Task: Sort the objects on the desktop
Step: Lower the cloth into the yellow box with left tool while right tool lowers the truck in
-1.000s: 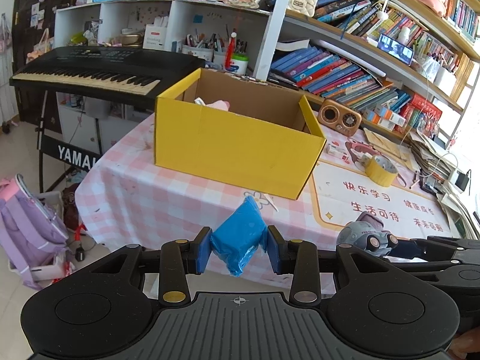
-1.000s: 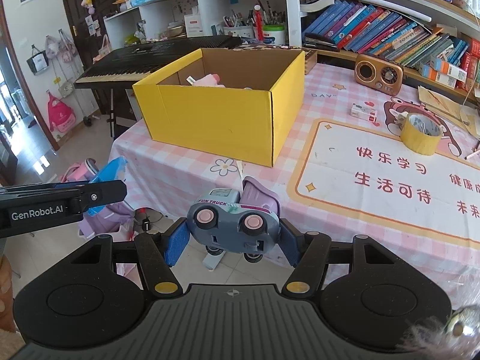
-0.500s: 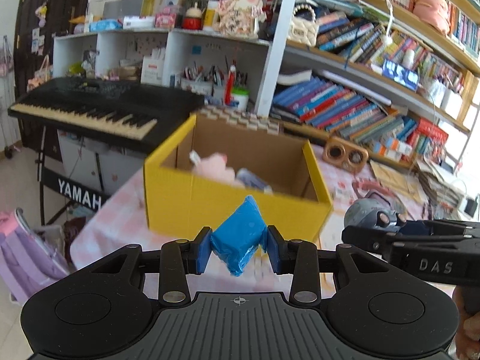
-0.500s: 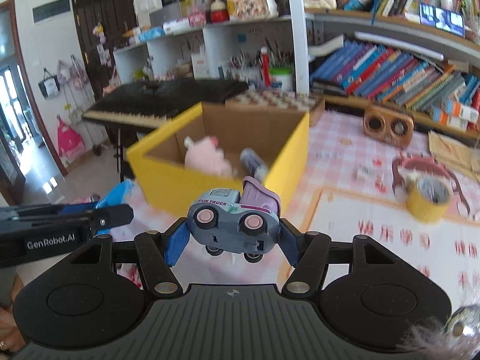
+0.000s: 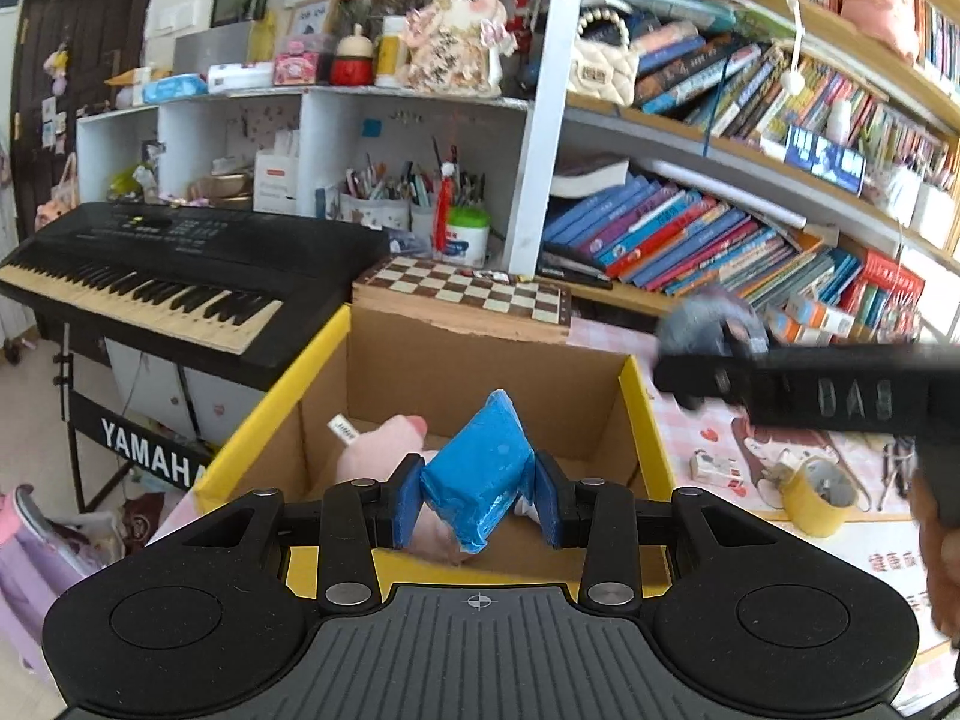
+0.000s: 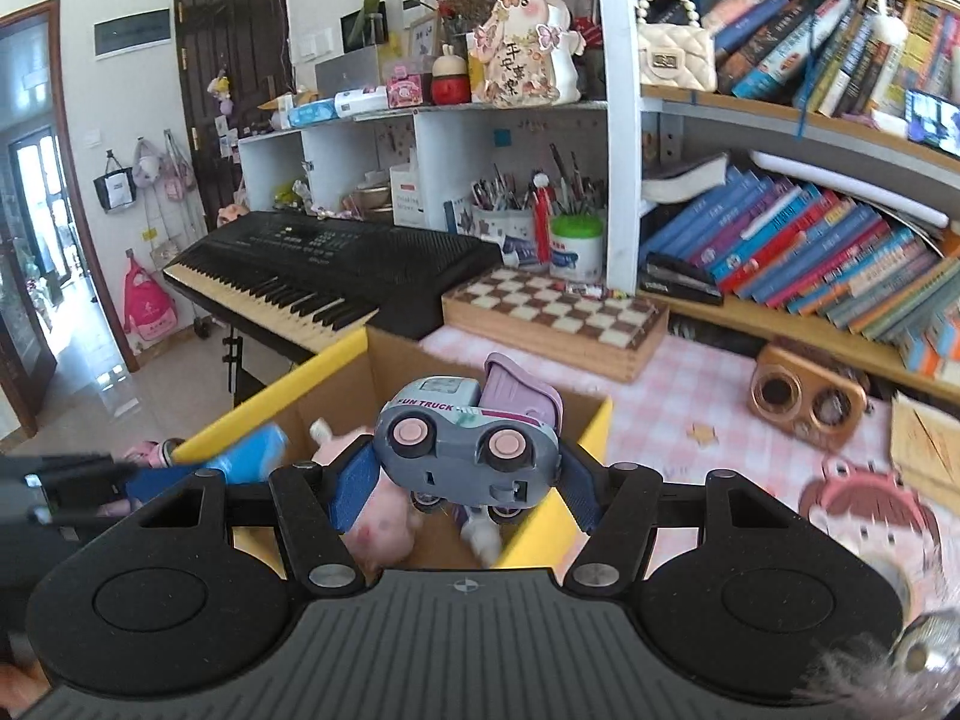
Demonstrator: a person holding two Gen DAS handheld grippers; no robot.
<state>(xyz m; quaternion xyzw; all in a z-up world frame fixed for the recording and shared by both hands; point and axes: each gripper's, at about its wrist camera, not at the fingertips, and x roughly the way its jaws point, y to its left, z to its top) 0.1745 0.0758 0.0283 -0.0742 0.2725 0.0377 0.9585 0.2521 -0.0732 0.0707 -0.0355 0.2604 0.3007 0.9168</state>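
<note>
My left gripper [image 5: 479, 495] is shut on a crumpled blue packet [image 5: 480, 468], held above the open yellow cardboard box [image 5: 264, 420]. A pink plush toy [image 5: 384, 450] lies inside the box. My right gripper [image 6: 465, 483] is shut on a grey and purple toy truck [image 6: 468, 438], over the box's right part [image 6: 591, 420]. In the left wrist view the right gripper [image 5: 708, 330] comes in from the right with the truck. In the right wrist view the left gripper's blue packet [image 6: 258, 447] shows at the left, over the box.
A checkerboard box [image 6: 558, 312] stands just behind the yellow box, with a black keyboard [image 5: 150, 282] to its left. On the pink checked tablecloth [image 6: 690, 384] sit a small wooden radio [image 6: 804, 399] and a yellow tape roll [image 5: 816, 492]. Crowded bookshelves [image 5: 720, 240] fill the back.
Both grippers have travelled forward and up from the table's front edge to above the yellow box, each still holding its object. The box's inside has come into view.
</note>
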